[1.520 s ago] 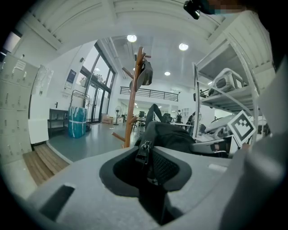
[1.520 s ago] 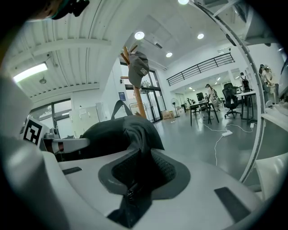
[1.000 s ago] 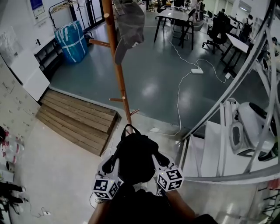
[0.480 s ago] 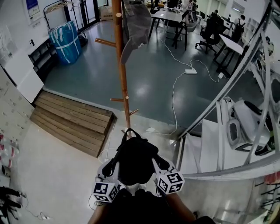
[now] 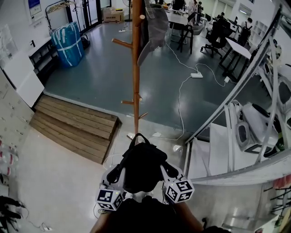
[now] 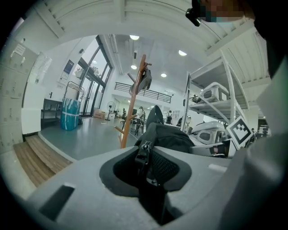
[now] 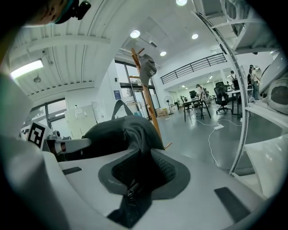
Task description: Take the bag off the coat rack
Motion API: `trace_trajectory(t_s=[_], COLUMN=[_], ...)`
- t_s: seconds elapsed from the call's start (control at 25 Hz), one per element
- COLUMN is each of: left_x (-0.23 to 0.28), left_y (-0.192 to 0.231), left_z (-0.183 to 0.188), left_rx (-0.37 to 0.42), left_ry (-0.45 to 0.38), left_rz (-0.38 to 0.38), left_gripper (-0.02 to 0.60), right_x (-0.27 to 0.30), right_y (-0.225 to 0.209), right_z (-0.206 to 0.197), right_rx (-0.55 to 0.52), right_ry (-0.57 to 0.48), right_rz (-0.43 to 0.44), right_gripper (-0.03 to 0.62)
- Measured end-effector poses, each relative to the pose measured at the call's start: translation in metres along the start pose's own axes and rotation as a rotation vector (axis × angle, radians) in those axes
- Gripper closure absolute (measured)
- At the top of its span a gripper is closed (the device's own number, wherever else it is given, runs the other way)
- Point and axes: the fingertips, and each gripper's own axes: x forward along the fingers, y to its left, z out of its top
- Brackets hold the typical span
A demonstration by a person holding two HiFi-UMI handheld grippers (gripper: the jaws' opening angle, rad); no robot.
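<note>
Near the coat rack (image 5: 136, 91), left gripper (image 5: 116, 172) and right gripper (image 5: 168, 169) clamp a rounded black bag (image 5: 142, 164) (loop upright).

We see a glossy grey-blue floor (image 5: 91, 77) across the upper half of the head view, giving way to paler flooring at lower left. A slatted wooden platform (image 5: 75, 125) lies at left centre. At upper left a blue wrapped bundle (image 5: 68, 43) stands near glass doors (image 5: 86, 11). Desks (image 5: 238, 45) and black office chairs (image 5: 213, 34) fill the upper right, with a white power strip (image 5: 197, 75) below them. White shelving (image 5: 218, 154) occupies the right. In the left gripper view, round ceiling lights (image 6: 134, 37) glow.
</note>
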Motion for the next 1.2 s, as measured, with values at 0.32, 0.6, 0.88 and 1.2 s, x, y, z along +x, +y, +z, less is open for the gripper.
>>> trace_trajectory(t_s=[0.32, 0.6, 0.88, 1.2], left_x=[-0.015, -0.024, -0.028, -0.028], left_y=[0.006, 0.008, 0.006, 0.006], left_z=[0.004, 0.001, -0.002, -0.004], left_rx=[-0.011, -0.042, -0.061, -0.054], left_ry=[-0.020, -0.030, -0.025, -0.008], left_rz=[-0.033, -0.061, -0.066, -0.061], left_gripper=[0.497, 0.497, 0.495, 0.495], right_x=[-0.010, -0.017, -0.024, -0.025], right_y=[0.014, 0.020, 0.021, 0.020], right_z=[-0.004, -0.005, -0.012, -0.013], right_rx=[0.011, 0.011, 0.018, 0.010], right_ry=[-0.009, -0.016, -0.011, -0.009], right_rz=[-0.014, -0.021, -0.030, -0.029], right_gripper=[0.520, 0.520, 0.520, 0.520])
